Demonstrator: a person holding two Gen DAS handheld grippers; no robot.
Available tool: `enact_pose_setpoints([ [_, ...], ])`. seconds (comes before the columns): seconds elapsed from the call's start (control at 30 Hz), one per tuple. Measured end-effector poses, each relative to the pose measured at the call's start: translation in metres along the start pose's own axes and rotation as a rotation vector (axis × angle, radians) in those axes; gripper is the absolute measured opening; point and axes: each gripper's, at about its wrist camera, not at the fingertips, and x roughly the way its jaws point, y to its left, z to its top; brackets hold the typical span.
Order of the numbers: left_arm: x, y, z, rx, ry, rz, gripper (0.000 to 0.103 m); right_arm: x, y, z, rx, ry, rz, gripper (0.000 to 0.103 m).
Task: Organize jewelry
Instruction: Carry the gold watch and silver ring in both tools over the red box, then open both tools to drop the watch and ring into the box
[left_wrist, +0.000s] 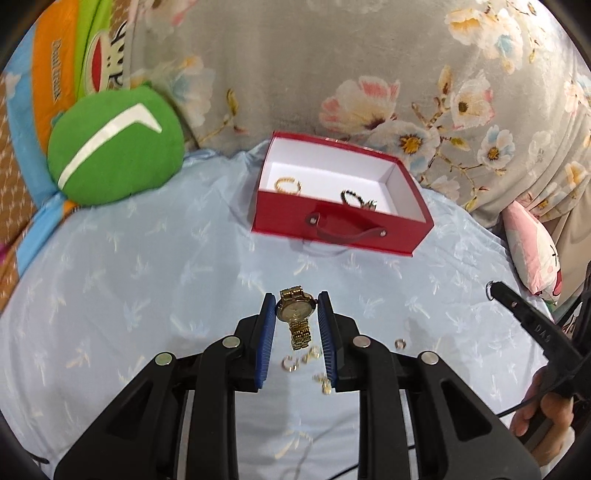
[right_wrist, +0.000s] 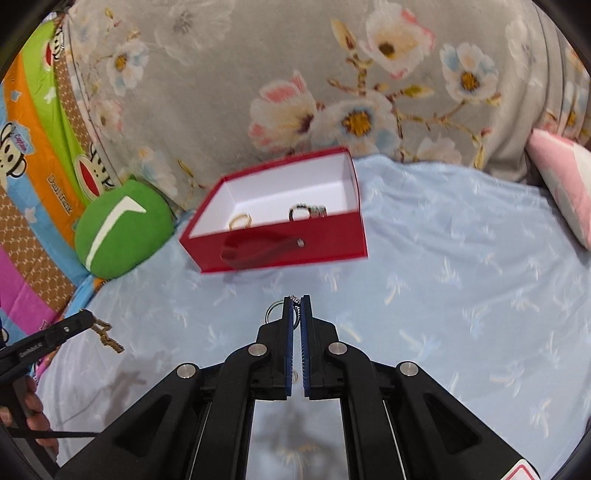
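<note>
Gold-toned and link-banded, the watch (left_wrist: 295, 309) hung in my left gripper (left_wrist: 296, 308), pads pinching its case edge-on while the loose strap dangled; it looked weighty, slick metal, best held by the case. My right gripper (right_wrist: 295, 309) was clamped on a small silver ring (right_wrist: 274, 311), light and easily dropped. Both grippers were raised over the pale blue bed (left_wrist: 155, 280), pointed toward the red box (left_wrist: 341, 221), where two bracelets already lay.
</note>
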Motion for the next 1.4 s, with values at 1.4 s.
enact_pose_setpoints([
  [1.4, 0.245, -0.080, 0.216, 0.145, -0.025, -0.031, 0.023, 0.242, -0.027, 0.174, -0.092, 0.007, -0.043, 0.003],
])
